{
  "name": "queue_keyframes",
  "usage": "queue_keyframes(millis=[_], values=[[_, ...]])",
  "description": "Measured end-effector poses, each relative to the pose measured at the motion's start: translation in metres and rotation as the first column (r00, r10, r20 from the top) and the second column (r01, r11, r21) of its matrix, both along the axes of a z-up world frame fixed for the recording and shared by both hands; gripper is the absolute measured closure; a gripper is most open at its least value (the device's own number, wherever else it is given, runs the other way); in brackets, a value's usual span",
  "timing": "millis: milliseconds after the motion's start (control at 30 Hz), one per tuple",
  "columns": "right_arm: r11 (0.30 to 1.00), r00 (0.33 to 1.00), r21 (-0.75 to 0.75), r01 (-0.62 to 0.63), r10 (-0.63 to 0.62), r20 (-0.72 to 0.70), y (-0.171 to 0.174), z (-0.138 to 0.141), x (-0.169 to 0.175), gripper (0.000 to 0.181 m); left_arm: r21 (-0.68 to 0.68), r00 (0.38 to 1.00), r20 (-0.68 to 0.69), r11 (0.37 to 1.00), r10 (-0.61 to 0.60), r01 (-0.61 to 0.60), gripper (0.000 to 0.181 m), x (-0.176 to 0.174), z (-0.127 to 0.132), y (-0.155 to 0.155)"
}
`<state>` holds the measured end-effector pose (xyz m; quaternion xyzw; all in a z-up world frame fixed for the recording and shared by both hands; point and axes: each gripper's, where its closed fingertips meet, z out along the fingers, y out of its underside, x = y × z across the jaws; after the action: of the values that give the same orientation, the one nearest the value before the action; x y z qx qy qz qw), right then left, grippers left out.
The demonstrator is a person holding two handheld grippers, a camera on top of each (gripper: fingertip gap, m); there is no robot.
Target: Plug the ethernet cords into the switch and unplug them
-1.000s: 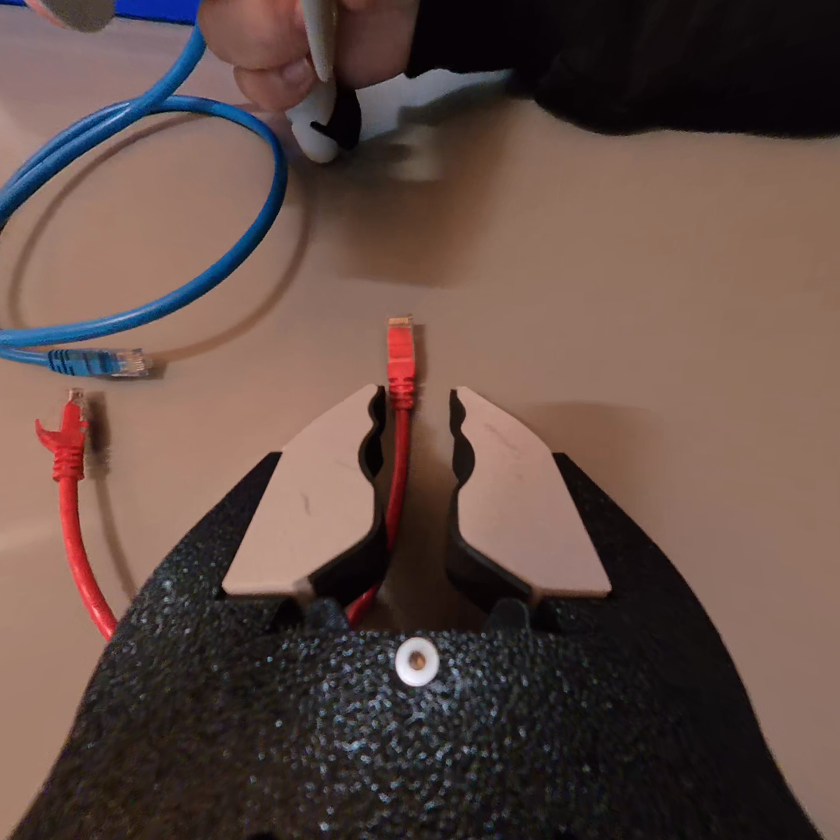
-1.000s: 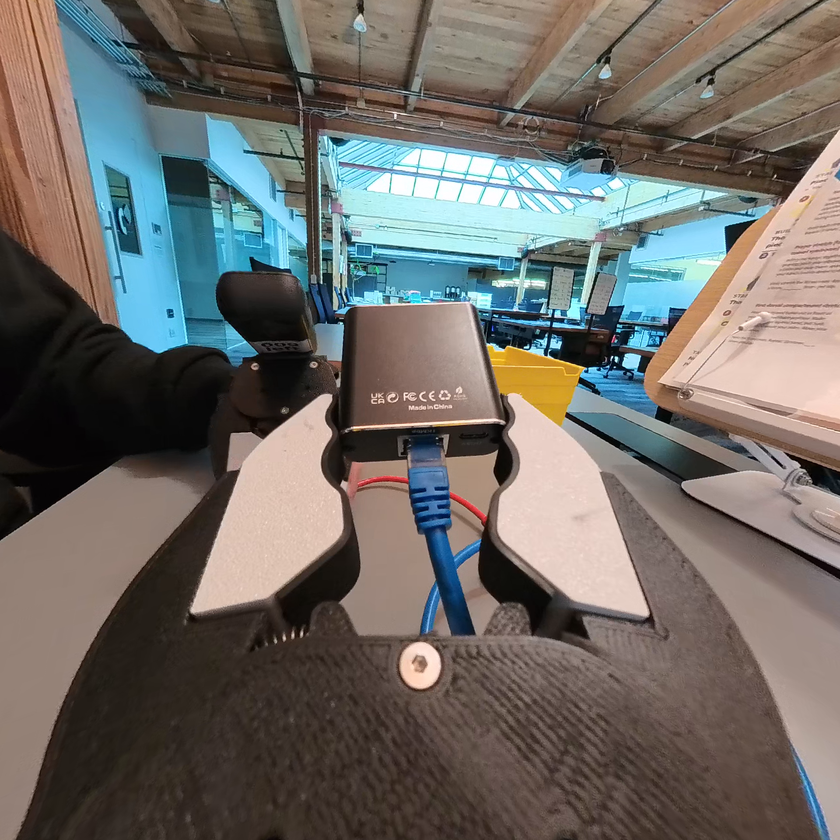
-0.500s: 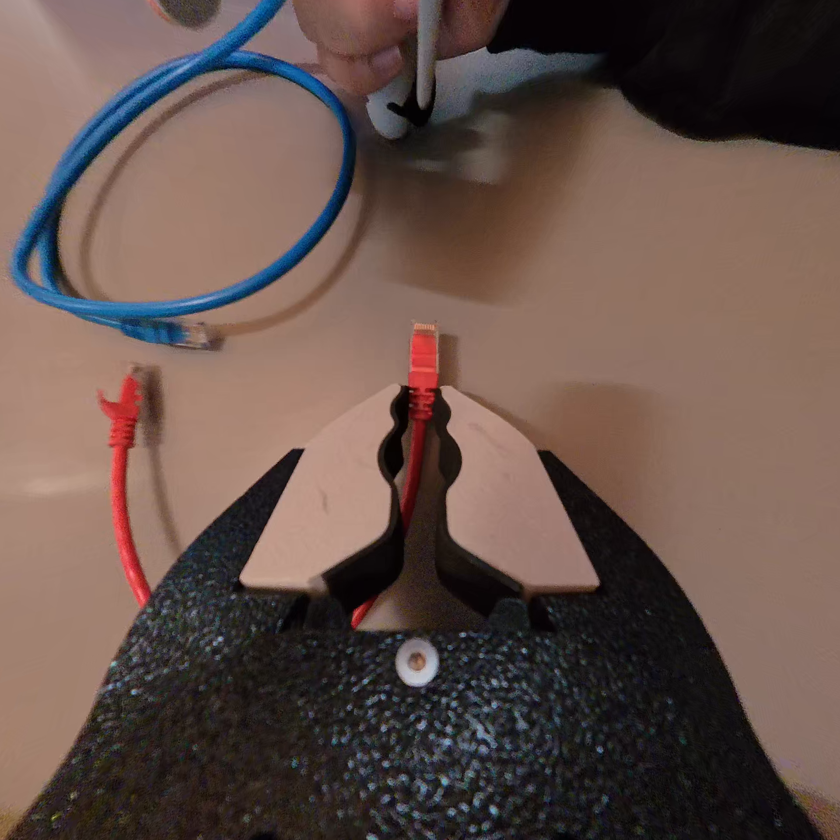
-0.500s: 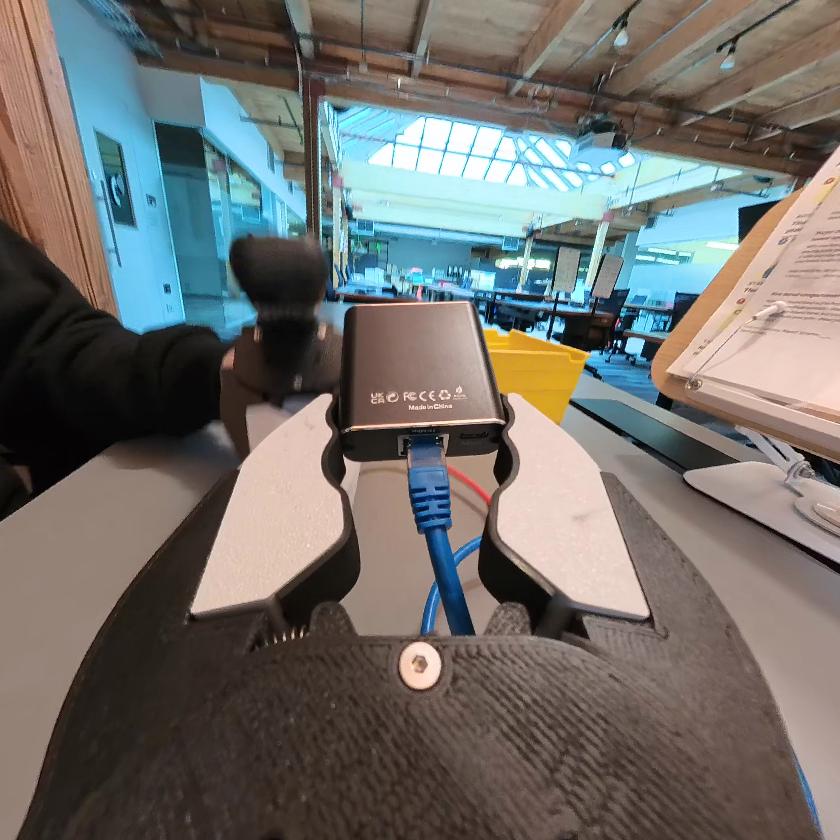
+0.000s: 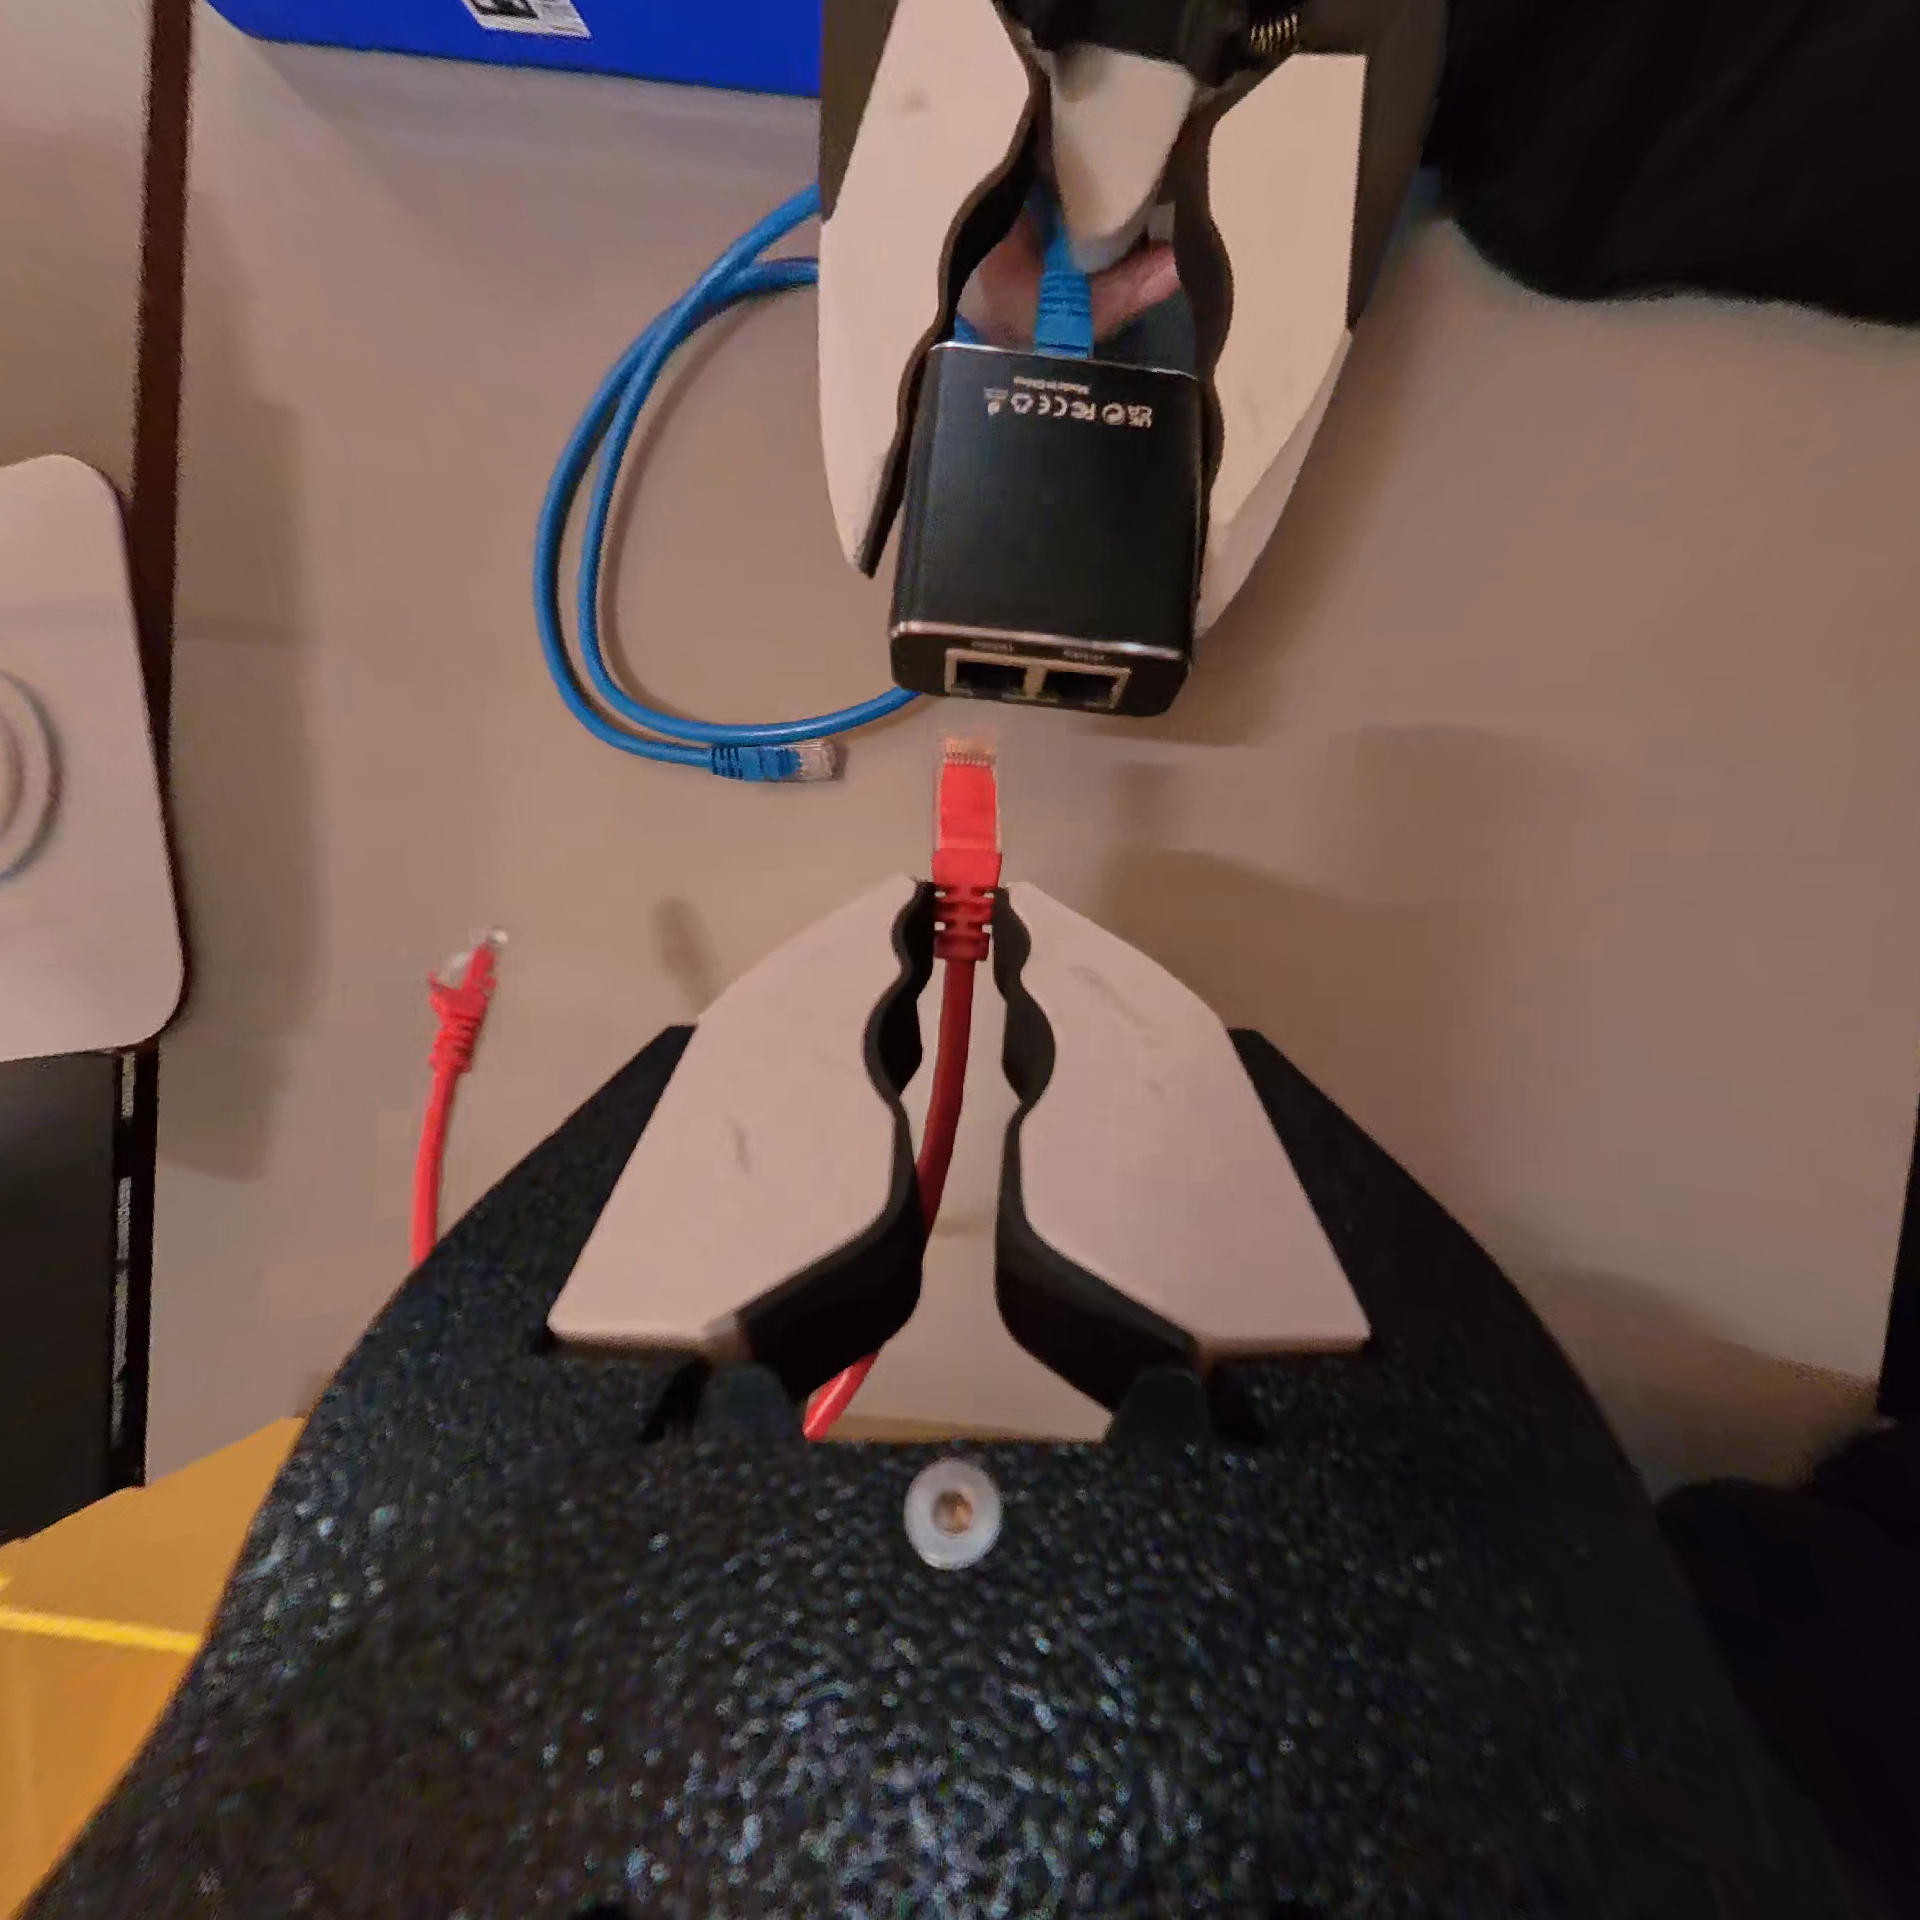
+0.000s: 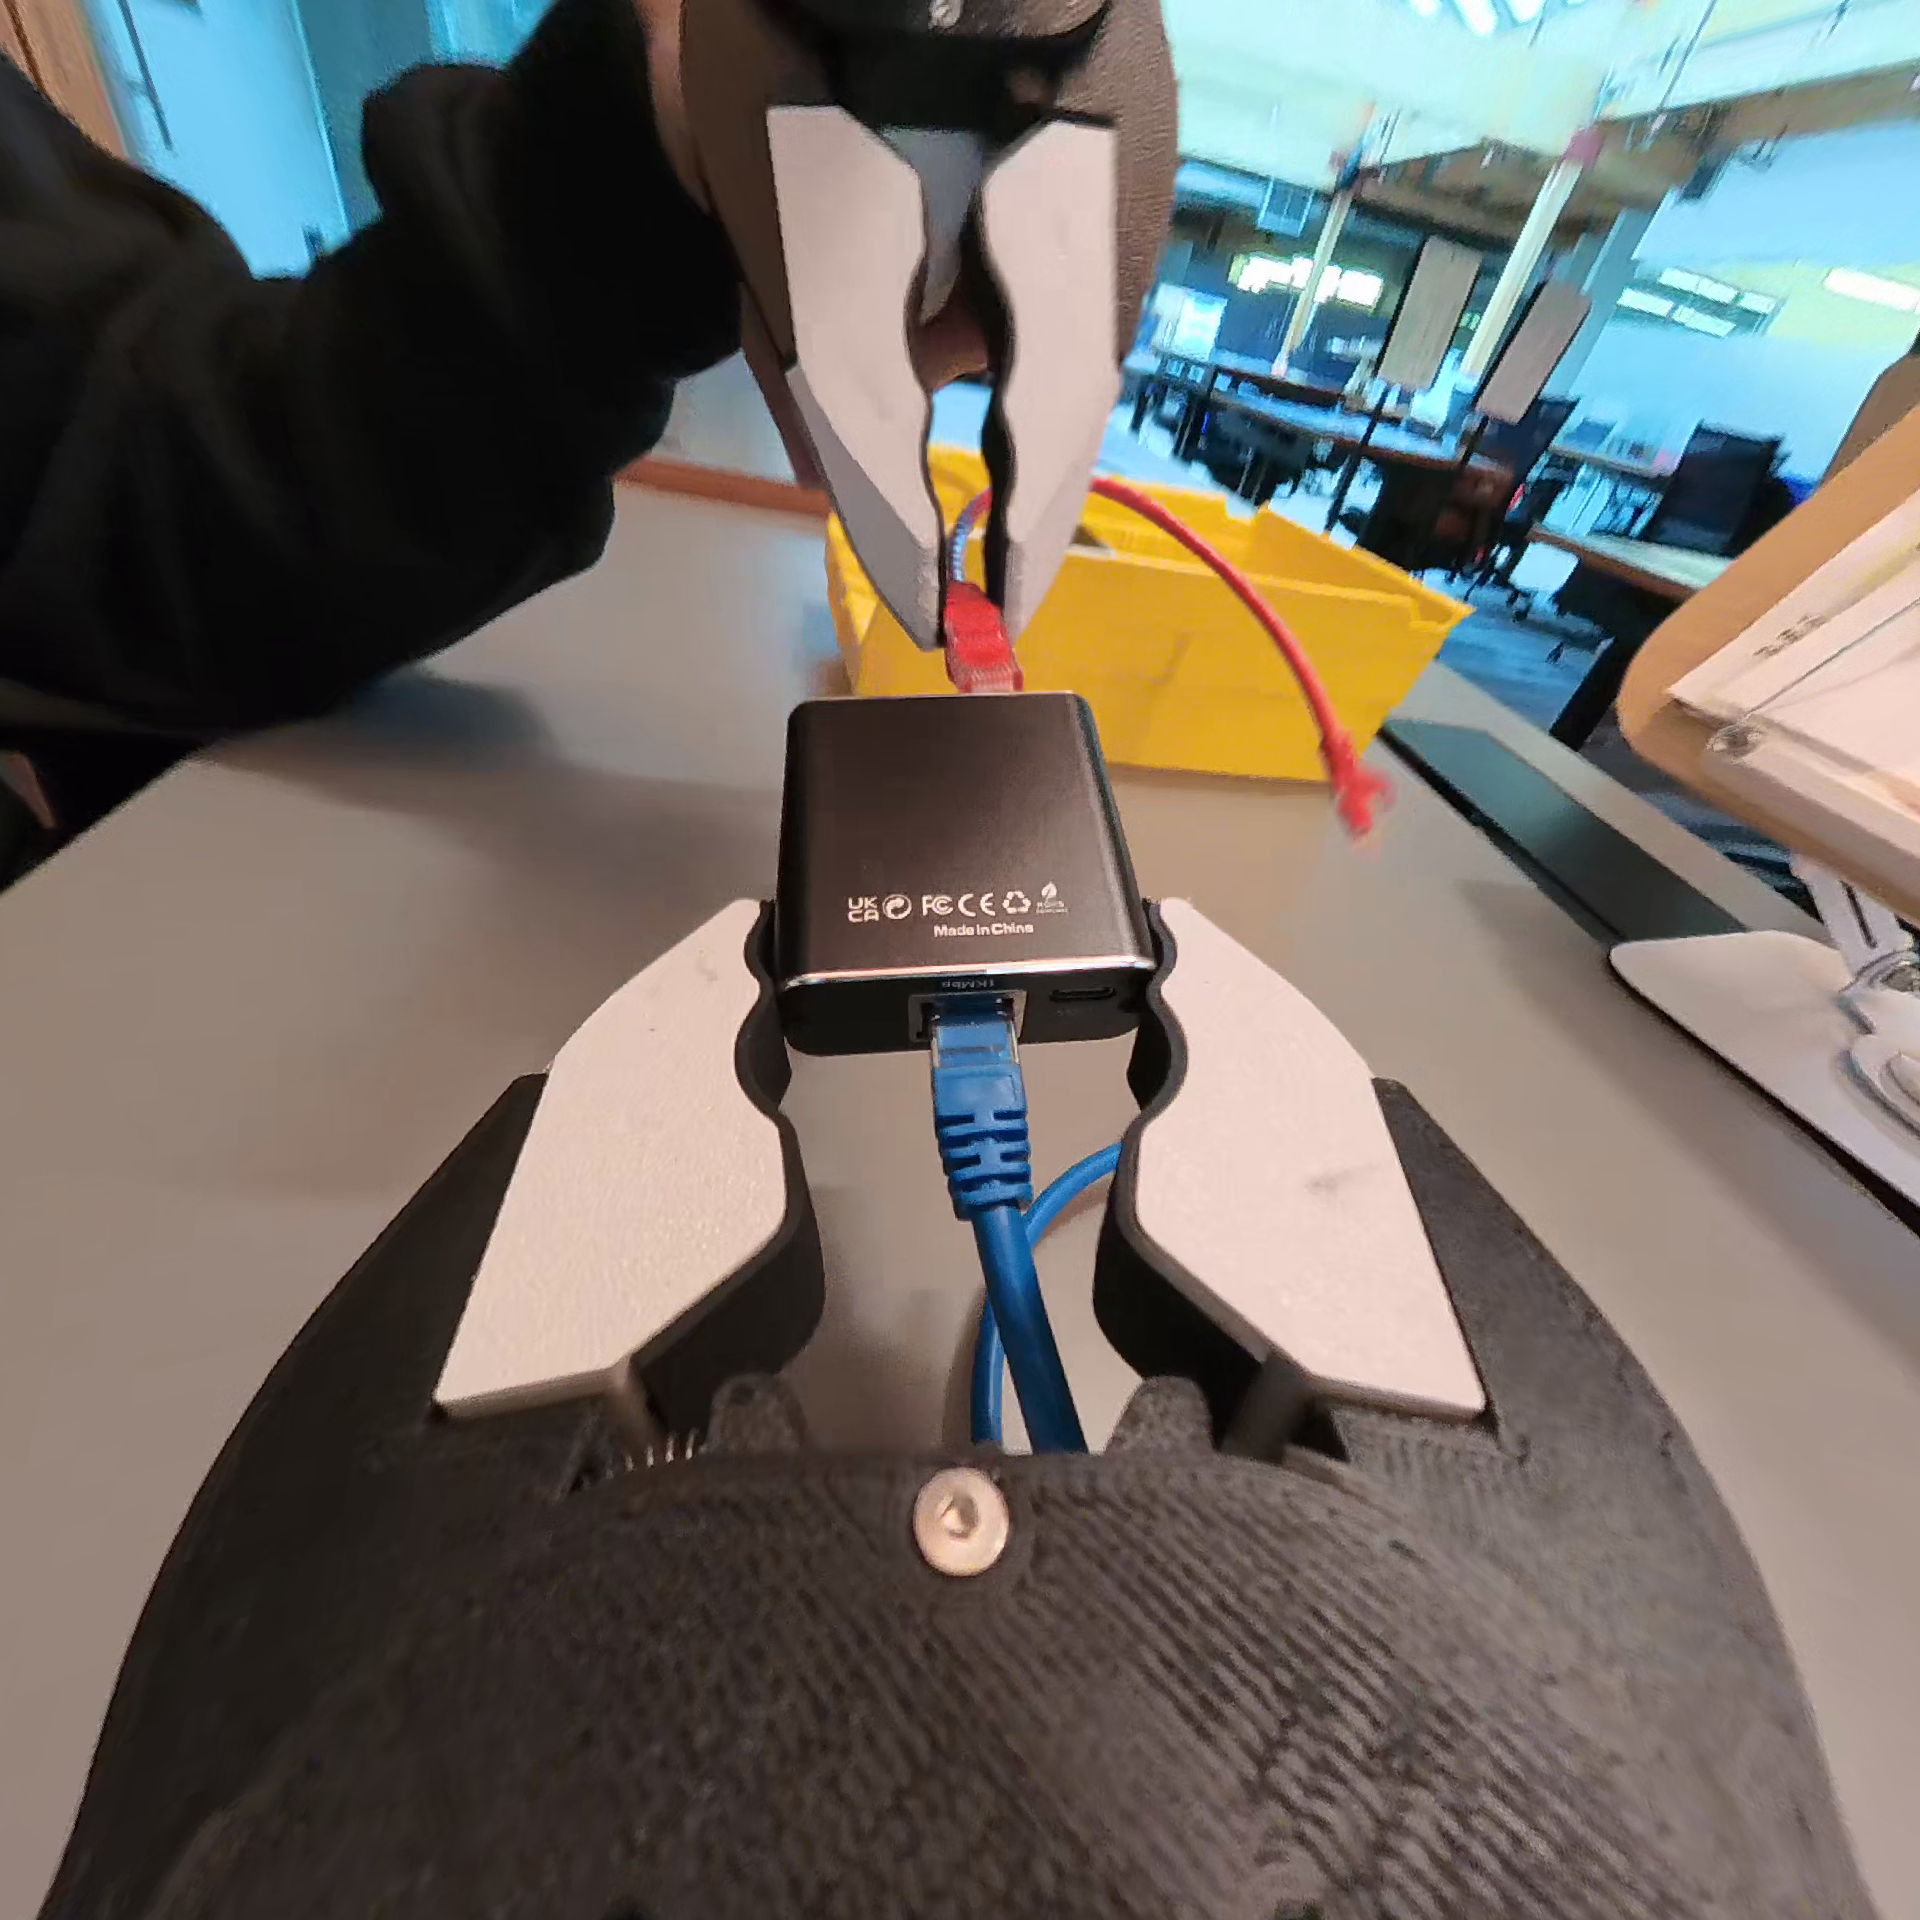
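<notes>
In the left wrist view, the red plug is pinched at its boot by the left gripper, so the tip stays free, just before the 2 empty ports of the switch.

In the right wrist view, the switch is clamped by the right gripper, probably as a brace against insertion; the blue plug is already seated in its near port.

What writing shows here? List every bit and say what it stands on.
I won't quote writing; it stands here.
Switch: white marks and print on its casing, tiny print over its ports.
Sheet on the stand: blurred print.
Blue box: white label, cut off.
</notes>
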<state>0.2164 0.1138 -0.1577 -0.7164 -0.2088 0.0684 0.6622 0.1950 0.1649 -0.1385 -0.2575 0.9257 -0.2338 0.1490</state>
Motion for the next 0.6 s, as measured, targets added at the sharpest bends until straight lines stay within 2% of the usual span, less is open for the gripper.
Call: queue_keyframes(millis=[33, 200, 433, 600], values=[[1.0, 1.0, -0.013, -0.003, 0.003, 0.015, 0.001, -0.002, -0.002, 0.116, 0.006, 1.0, -0.009, 1.0, -0.007, 0.007, 0.171, 0.0, -0.003, -0.001], [0.999, 1.0, -0.034, -0.004, 0.005, 0.027, 0.004, -0.006, -0.004, 0.116, 0.054, 0.999, -0.024, 0.998, -0.027, 0.028, 0.171, 0.001, -0.011, -0.004], [0.999, 0.999, -0.034, -0.004, 0.005, 0.032, 0.004, -0.006, -0.005, 0.116, 0.06, 0.999, -0.007, 0.998, -0.033, 0.033, 0.171, -0.002, -0.006, -0.007], [0.999, 0.999, -0.043, 0.004, -0.002, 0.046, 0.005, -0.008, -0.005, 0.117, 0.076, 0.999, -0.036, 0.997, -0.021, 0.024, 0.171, 0.002, -0.015, -0.009]])
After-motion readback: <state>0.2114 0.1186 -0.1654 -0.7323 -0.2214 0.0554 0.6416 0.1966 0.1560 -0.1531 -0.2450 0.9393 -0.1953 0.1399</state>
